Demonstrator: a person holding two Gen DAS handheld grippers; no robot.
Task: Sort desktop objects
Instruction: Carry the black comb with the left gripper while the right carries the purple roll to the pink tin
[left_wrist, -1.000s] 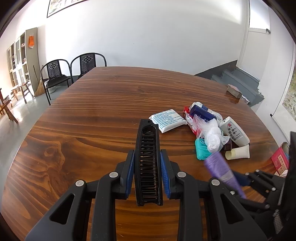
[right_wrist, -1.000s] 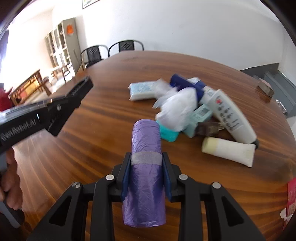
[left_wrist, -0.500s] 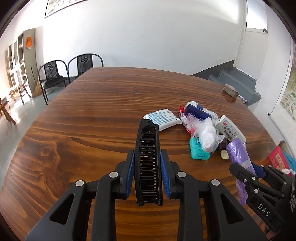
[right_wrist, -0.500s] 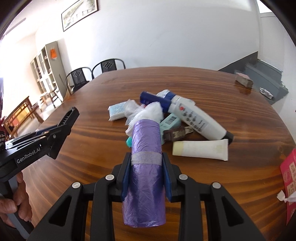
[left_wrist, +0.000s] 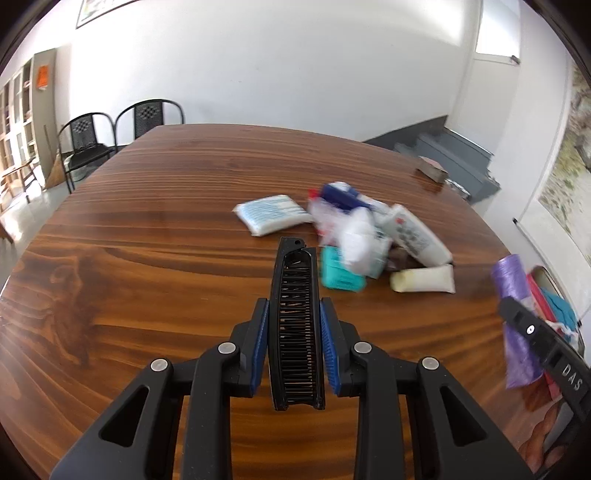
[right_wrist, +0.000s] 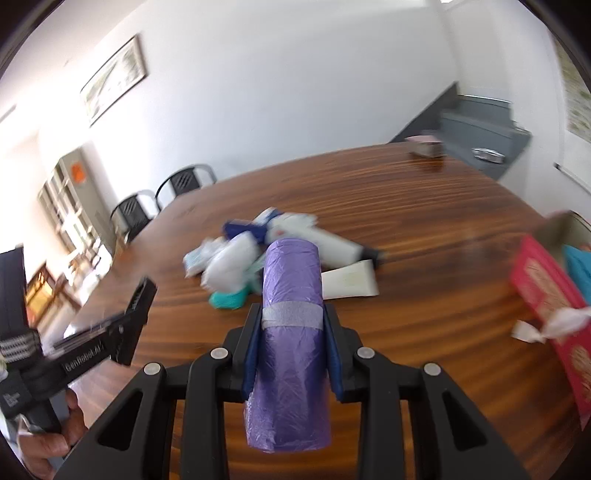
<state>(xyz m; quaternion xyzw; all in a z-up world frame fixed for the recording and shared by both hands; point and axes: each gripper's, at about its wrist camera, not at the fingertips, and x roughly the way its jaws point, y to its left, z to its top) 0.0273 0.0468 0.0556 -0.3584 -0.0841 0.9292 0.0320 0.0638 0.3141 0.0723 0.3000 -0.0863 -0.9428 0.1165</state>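
Desktop clutter (left_wrist: 373, 240) was still heaped mid-table in the left wrist view: tissue pack (left_wrist: 271, 214), remote (left_wrist: 415, 236), cream tube (left_wrist: 423, 279), teal case (left_wrist: 340, 275), white bag, blue item, all touching or overlapping. Left gripper (left_wrist: 294, 334) sat nearly closed, pads clamped on both flanks of a black folding comb (left_wrist: 295, 321), comb pointing away over the wooden table (left_wrist: 147, 229). Versus a second ago the pile had slid from right of the comb to just beyond its tip, so this hand swung slightly toward the pile; grip unchanged. The purple bag roll (left_wrist: 511, 291), previously low beside the pile, was now at the far right edge, over a red box (left_wrist: 539, 295), carried by the right gripper.

Right wrist view: right gripper (right_wrist: 291, 343) narrowly open but pinching the purple bag roll (right_wrist: 290, 332) at its grey band, roll lying along the fingers. Frame had rolled and lifted; the pile (right_wrist: 280, 251) was well beyond the roll's tip, and the red box (right_wrist: 546, 295) with teal contents had come into frame at right. Left gripper (right_wrist: 125, 325) visible at lower left, hand under it.

Judgement: roll was en route to the box, one item about to be sorted; comb held waiting; pile otherwise untouched, so early in the task.
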